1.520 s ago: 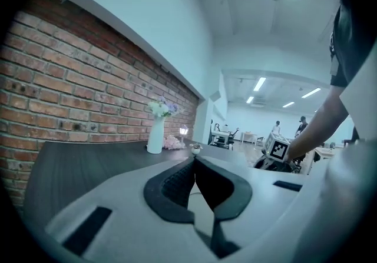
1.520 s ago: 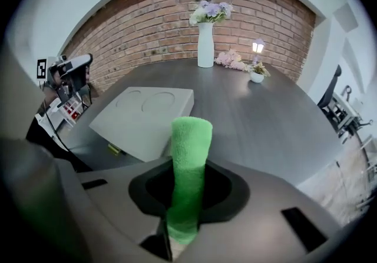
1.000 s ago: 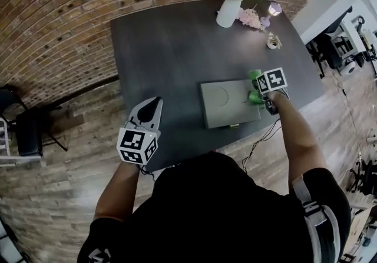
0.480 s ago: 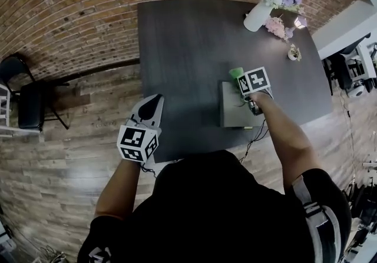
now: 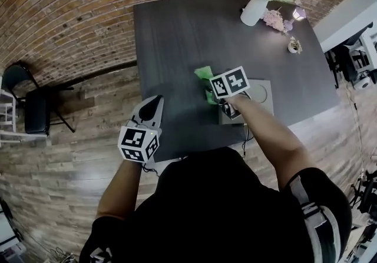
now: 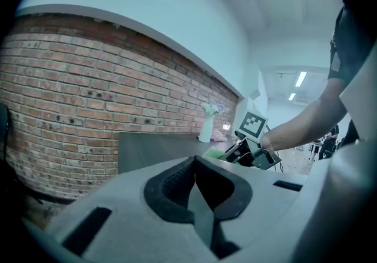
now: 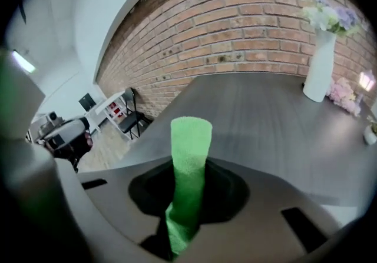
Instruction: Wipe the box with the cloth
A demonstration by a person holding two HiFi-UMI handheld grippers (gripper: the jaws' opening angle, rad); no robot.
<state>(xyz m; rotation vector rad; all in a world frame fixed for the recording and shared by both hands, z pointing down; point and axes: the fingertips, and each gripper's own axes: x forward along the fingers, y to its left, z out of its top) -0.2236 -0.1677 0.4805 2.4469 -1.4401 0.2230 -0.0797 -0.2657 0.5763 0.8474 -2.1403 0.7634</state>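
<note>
The grey box (image 5: pixel 263 95) lies near the table's front edge, partly under my right forearm. My right gripper (image 5: pixel 212 89) is at the box's left end and is shut on the green cloth (image 5: pixel 204 73), which sticks out over the dark tabletop (image 5: pixel 177 38) left of the box. In the right gripper view the cloth (image 7: pixel 189 162) stands pinched between the jaws; the box is out of that view. My left gripper (image 5: pixel 154 104) hovers at the table's front left corner, well away from the box. Its jaws (image 6: pixel 197 197) are shut with nothing in them.
A white vase of flowers (image 5: pixel 253 12), pink flowers (image 5: pixel 274 20) and a small ornament (image 5: pixel 293 47) stand at the table's far right corner. A cable (image 5: pixel 245 138) hangs off the front edge. A black chair (image 5: pixel 32 103) stands on the wood floor to the left, by the brick wall.
My right gripper has carried the green cloth leftward across the box, from its right edge to past its left end. The left gripper has stayed put. The head view has shifted.
</note>
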